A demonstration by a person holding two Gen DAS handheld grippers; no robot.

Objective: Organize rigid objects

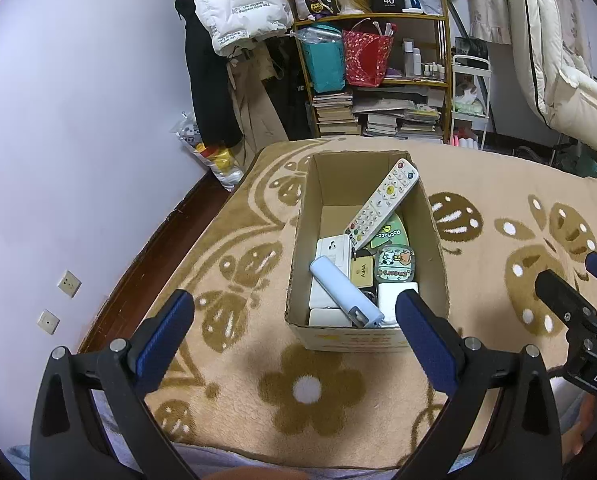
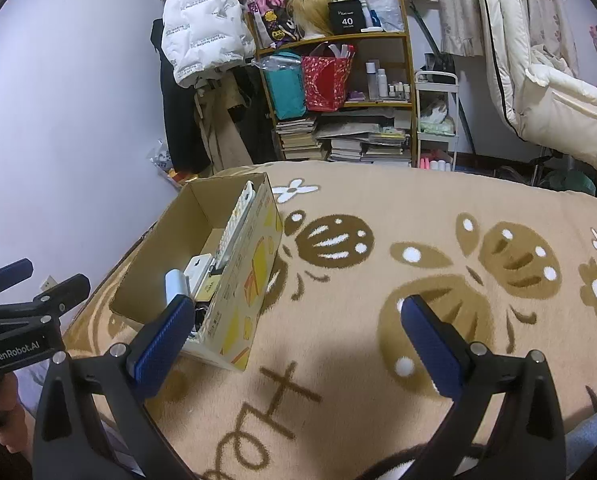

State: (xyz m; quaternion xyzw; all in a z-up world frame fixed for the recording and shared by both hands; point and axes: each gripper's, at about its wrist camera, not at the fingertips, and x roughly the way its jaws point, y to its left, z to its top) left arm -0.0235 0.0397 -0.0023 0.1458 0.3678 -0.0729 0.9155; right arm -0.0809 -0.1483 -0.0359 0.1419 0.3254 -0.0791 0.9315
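**Almost everything is in the box**

The cardboard box (image 1: 430, 240) sits on a tan blanket (image 1: 258, 360) with brown butterflies and flowers. Lots of hard things are inside it already. A white remote control (image 1: 382, 204) leans from the pile up to the far right corner of the box. A pale blue tube-shaped gadget (image 1: 344, 292) lies slanted on top of some white boxes (image 1: 332, 252). Next to them are a tin with a cartoon cow (image 1: 394, 264), a green card (image 1: 390, 232) and a small tan tag that says AIMA (image 1: 363, 271).

The left gripper (image 1: 294, 308) hangs above the near end of the box. Its blue fingers (image 1: 166, 332) are spread wide apart and it has nothing in it. The right gripper (image 2: 294, 312) is over the bare blanket, to the right of the box. It is wide open too, and it carries nothing.

I can see no loose hard things left on the blanket in either view. So it looks like the job is nearly done, or all done. Maybe the things in the box could be laid flatter, like the remote that sticks up.
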